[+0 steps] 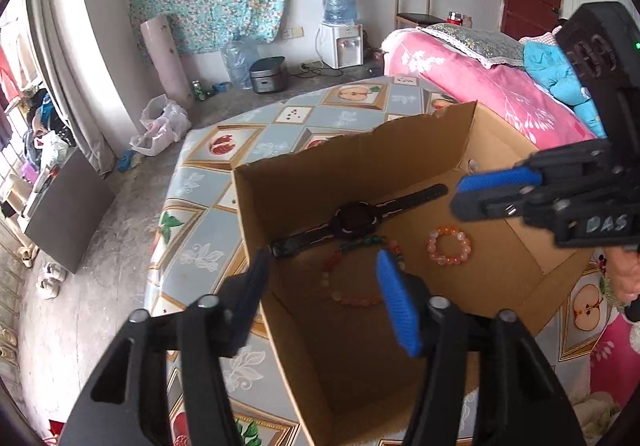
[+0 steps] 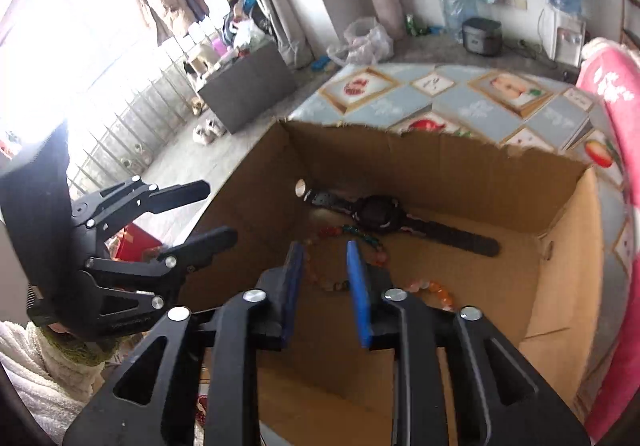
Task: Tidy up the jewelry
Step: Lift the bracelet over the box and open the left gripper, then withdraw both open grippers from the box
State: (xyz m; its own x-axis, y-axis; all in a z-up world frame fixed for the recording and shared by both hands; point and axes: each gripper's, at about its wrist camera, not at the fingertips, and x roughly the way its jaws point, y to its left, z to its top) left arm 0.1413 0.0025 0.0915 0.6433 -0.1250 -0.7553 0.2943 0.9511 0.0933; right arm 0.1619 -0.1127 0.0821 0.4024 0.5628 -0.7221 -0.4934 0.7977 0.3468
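- Cardboard box (image 1: 304, 206) sits below both my grippers, which tilt down over its open top.
- My left gripper (image 1: 324, 298) has its blue pads spread wide, nothing between them, straddling the box's near wall.
- My right gripper (image 2: 326, 286) stands partly open and empty.
- Past my fingertips on the box floor lie a black watch (image 2: 378, 220), a multicoloured bead bracelet (image 1: 352, 274) and a pink-orange bead bracelet (image 1: 449, 246).
- My right pads hide part of the multicoloured bracelet.
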